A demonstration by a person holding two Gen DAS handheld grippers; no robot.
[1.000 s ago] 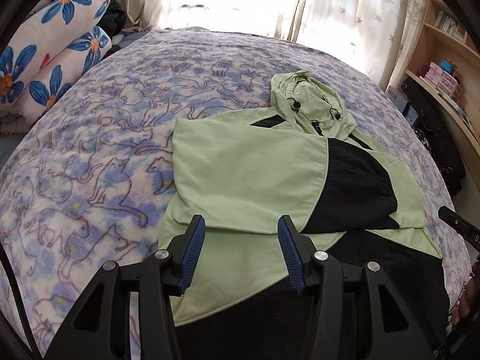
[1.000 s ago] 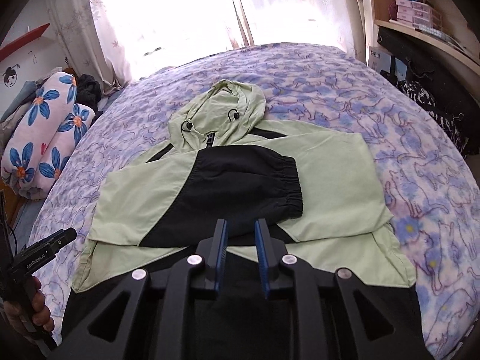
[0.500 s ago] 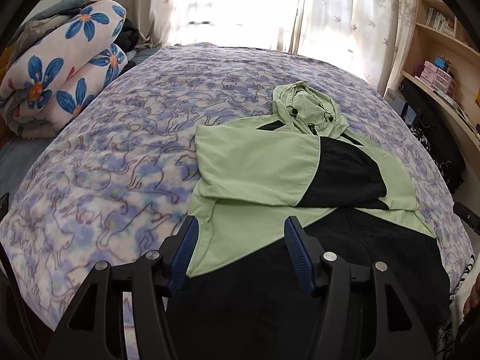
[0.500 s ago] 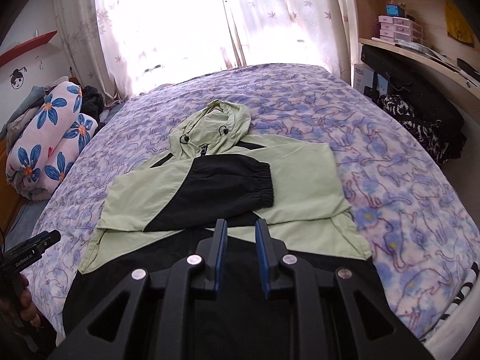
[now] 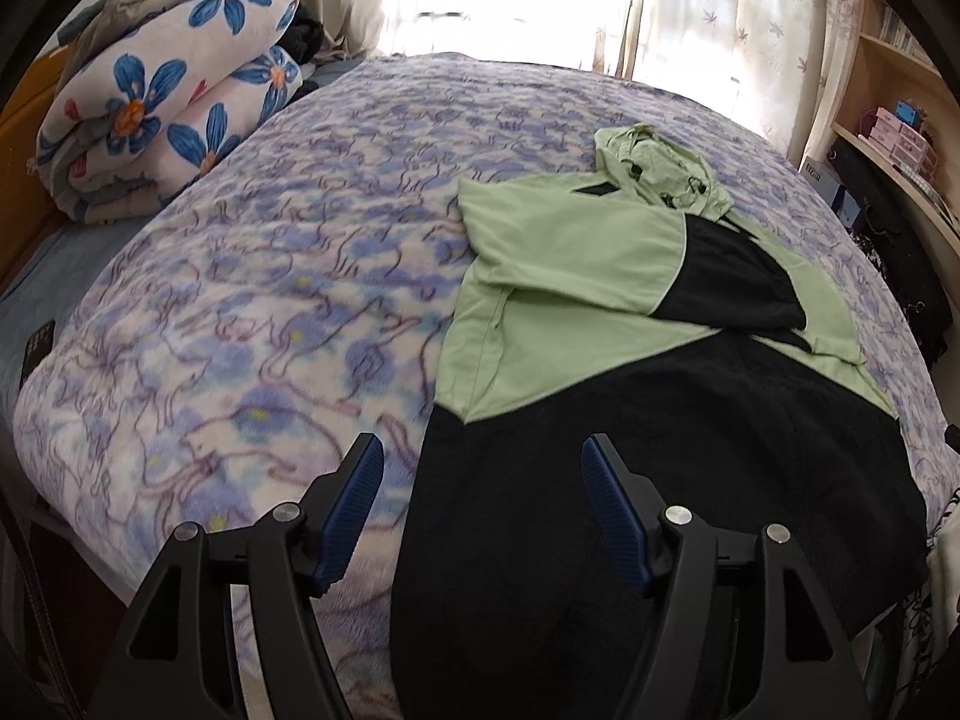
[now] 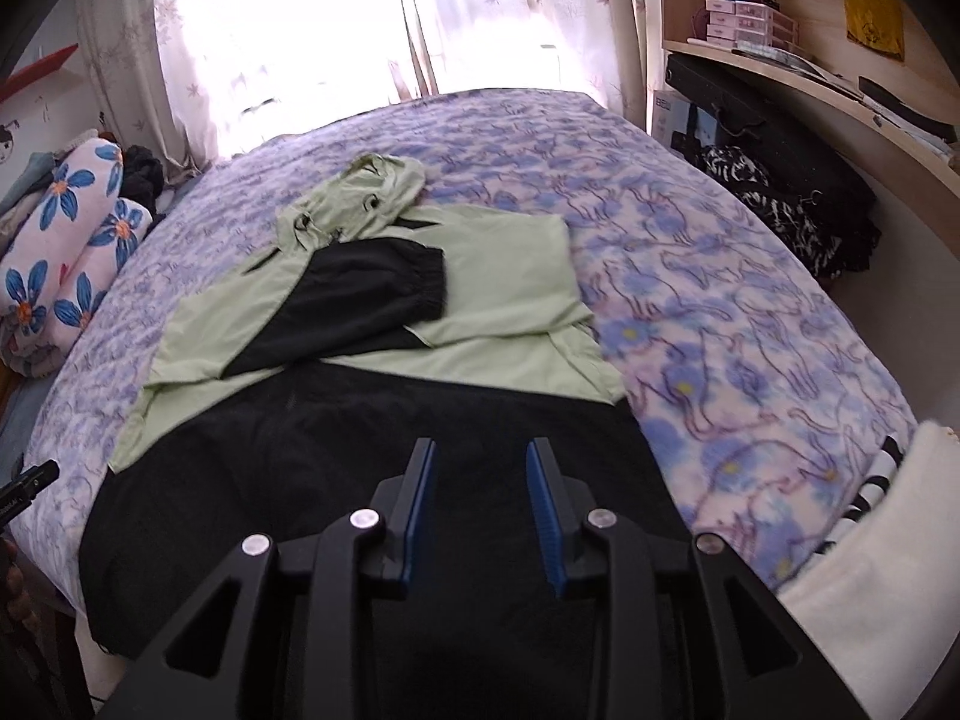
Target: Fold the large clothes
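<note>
A light green and black hooded jacket (image 5: 600, 312) lies flat on the bed, hood toward the window, both sleeves folded across its chest; it also shows in the right wrist view (image 6: 384, 324). Its black lower part hangs over the bed's near edge. My left gripper (image 5: 483, 474) is open and empty above the jacket's lower left corner. My right gripper (image 6: 480, 474) is open and empty above the black hem, right of middle.
The bed has a purple cat-print blanket (image 5: 270, 300). A rolled flower-print quilt (image 5: 156, 120) lies at the bed's far left. Wooden shelves with boxes (image 6: 750, 18) and dark bags (image 6: 780, 192) stand to the right. A white pillow (image 6: 870, 570) sits at the near right.
Both grippers have pulled back toward the bed's near edge, away from the folded sleeves. The right gripper's jaws have widened from nearly shut to open.
</note>
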